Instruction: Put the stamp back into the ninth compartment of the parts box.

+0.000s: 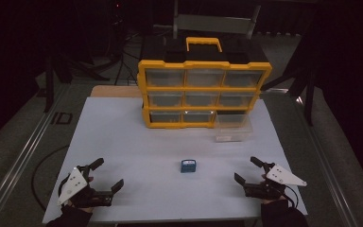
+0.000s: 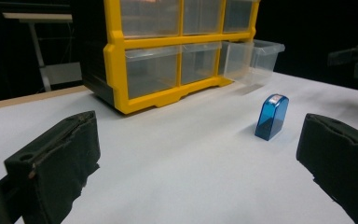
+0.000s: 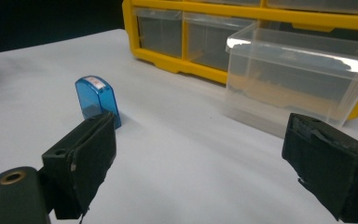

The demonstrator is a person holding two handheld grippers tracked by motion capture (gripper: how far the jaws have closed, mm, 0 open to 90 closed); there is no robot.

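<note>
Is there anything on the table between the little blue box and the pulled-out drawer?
No. In the high view, only bare white table lies between the blue box and the clear drawer.

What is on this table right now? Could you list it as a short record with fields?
surface: white table top
cabinet: yellow drawer cabinet at the far side, three rows of clear drawers
open drawer: bottom right drawer pulled out, looks empty
small item: blue box standing alone in front of the cabinet, touching nothing
left gripper: open, holding nothing, near the front left edge
right gripper: open, holding nothing, near the front right edge
</note>
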